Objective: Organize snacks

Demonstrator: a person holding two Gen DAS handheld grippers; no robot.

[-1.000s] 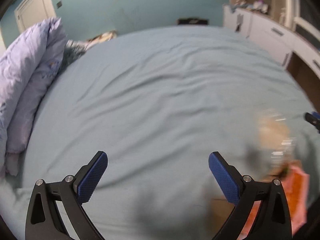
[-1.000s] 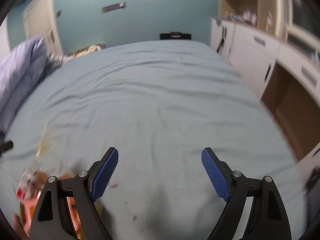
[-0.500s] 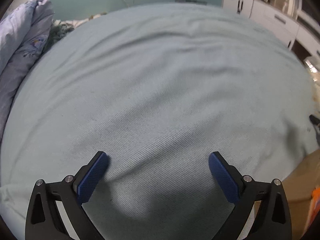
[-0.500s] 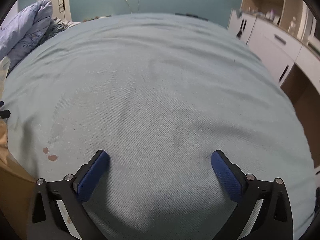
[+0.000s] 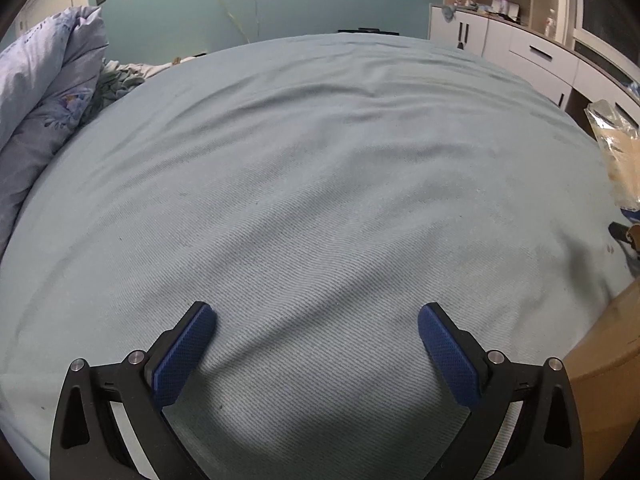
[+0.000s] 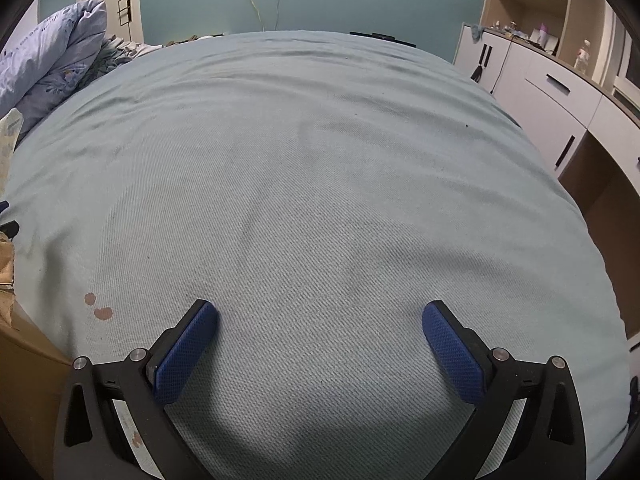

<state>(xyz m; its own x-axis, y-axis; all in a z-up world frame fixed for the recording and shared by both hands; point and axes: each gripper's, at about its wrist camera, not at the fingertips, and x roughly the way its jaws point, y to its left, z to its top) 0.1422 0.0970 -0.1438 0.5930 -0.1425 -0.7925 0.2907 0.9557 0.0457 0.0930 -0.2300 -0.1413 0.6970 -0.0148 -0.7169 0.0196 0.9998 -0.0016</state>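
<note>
My left gripper [image 5: 316, 316] hovers low over the pale blue bed sheet [image 5: 320, 184], open, with nothing between its blue pads. My right gripper [image 6: 320, 316] is open wide beside it, also over bare sheet and holding nothing. A brown cardboard box [image 5: 604, 340] sits between the two, at the right edge of the left wrist view and as the box [image 6: 24, 360] at the left edge of the right wrist view. Above it a clear snack bag [image 5: 618, 160] with pale contents pokes up; the bag [image 6: 8, 140] is barely seen in the right wrist view.
A bunched lilac duvet [image 5: 44, 92] lies along the bed's left side. White cabinets and drawers [image 6: 560, 92] run along the right wall past the bed's edge. Two small reddish stains [image 6: 98, 306] mark the sheet near the box.
Both grippers have dropped close to the sheet and now look further up the bed. The right jaws have spread wider. The orange snack packets at the frame edges have gone out of view.
</note>
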